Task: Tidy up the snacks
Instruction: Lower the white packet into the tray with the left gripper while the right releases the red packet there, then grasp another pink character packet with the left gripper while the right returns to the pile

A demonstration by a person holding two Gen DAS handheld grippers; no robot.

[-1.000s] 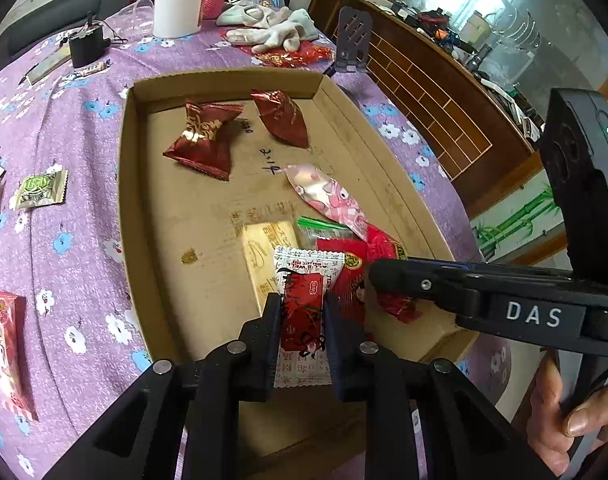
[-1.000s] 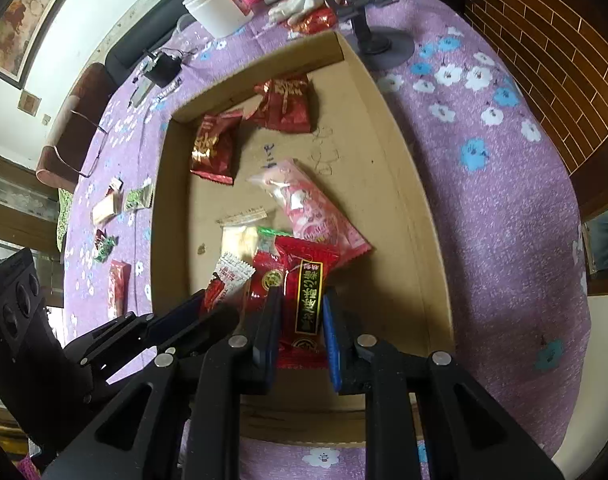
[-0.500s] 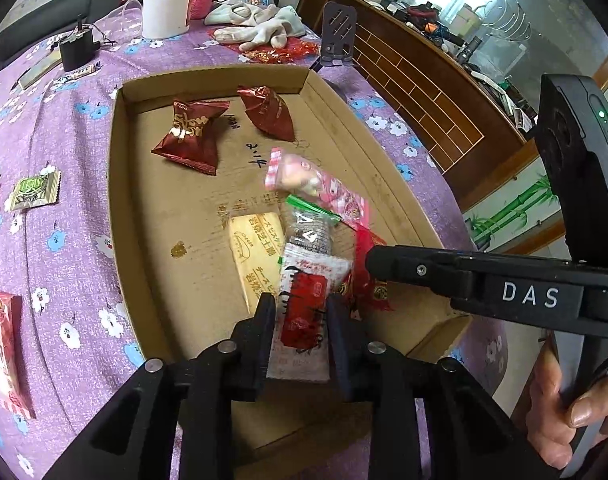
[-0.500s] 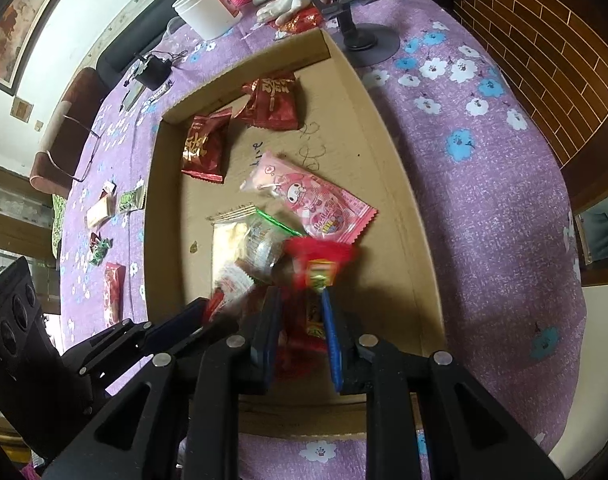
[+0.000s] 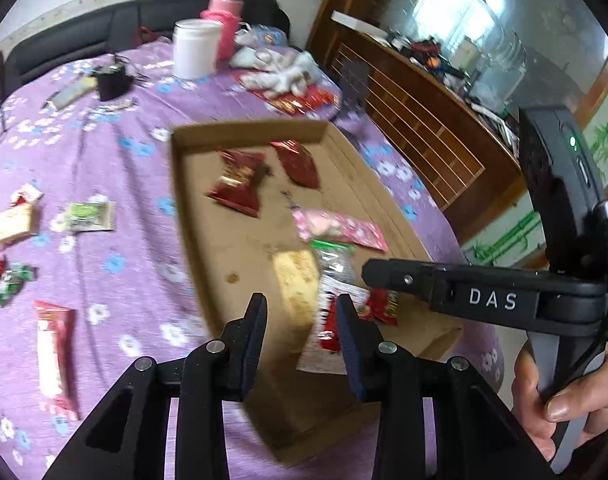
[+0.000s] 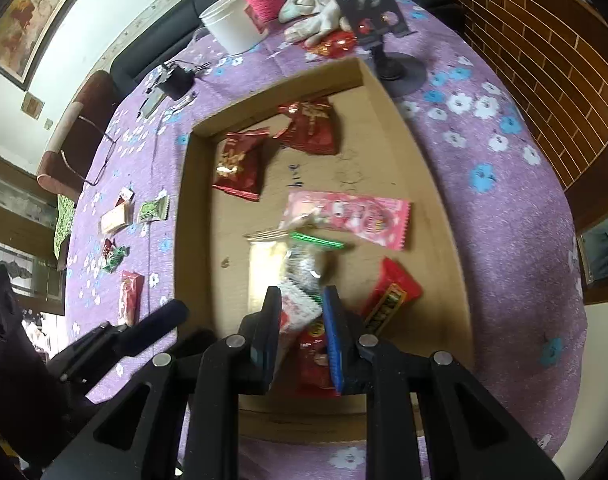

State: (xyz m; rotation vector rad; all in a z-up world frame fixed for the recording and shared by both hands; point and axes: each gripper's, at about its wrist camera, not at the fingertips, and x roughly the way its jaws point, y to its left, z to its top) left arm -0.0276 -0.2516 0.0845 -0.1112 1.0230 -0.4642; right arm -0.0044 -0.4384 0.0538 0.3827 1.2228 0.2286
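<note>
A shallow cardboard tray (image 5: 192, 216) (image 6: 435, 208) on the purple flowered tablecloth holds several snack packets: two dark red ones (image 6: 238, 164) at the far end, a pink one (image 6: 351, 216), a yellow one (image 5: 296, 284), and a red and white packet (image 5: 331, 320) at the near end. My left gripper (image 5: 300, 332) is open and empty above the tray's near left part. My right gripper (image 6: 302, 324) is open above the red and white packet (image 6: 300, 308); a red bar (image 6: 391, 296) lies loose to its right.
Loose snacks lie on the cloth left of the tray: a red and white bar (image 5: 52, 352), a green packet (image 5: 88, 216), a beige packet (image 5: 10, 224), small candies (image 5: 8, 280). A white jar (image 5: 194, 54), pink bottle (image 5: 228, 26), gloves and a black stand (image 6: 377, 12) stand beyond the tray.
Both grippers have opened and let go of their packets, which now lie in the tray's near end. Both have lifted and pulled back; the left has swung left.
</note>
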